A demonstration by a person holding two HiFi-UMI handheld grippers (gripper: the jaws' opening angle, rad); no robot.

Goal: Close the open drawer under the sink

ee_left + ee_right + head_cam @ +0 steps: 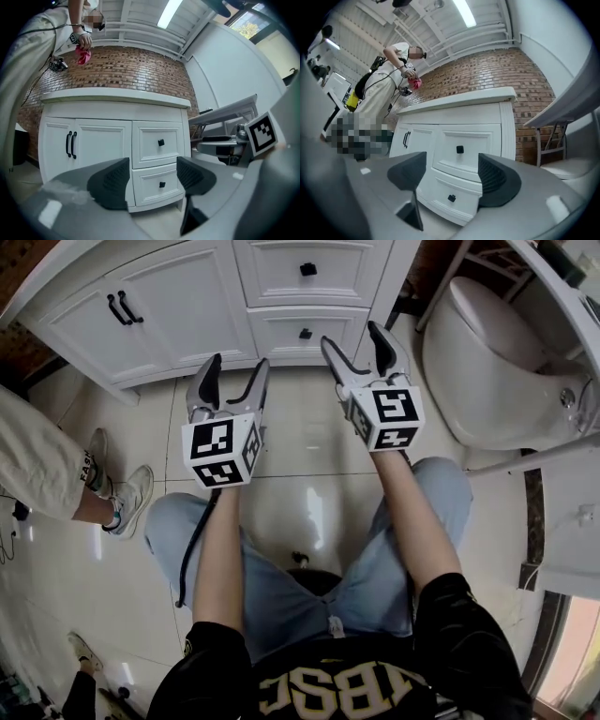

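Observation:
The white vanity (187,296) stands ahead of me on the tiled floor. Its two drawers with black knobs, the upper drawer (307,270) and the lower drawer (305,334), both look flush with the cabinet front. My left gripper (238,367) hovers open a little in front of the cabinet base, nothing between its fingers. My right gripper (352,334) is open too and empty, close before the lower drawer. In the left gripper view the lower drawer (154,190) shows between the open jaws of the left gripper (152,176). The right gripper (452,176) frames both drawers, the lower drawer (440,187) sitting low.
A pair of cabinet doors (122,307) with black handles fills the vanity's left half. A toilet (487,362) stands at the right, with a white frame (562,456) beside it. A bystander's shoe (127,498) is on the floor at the left. My knees are below the grippers.

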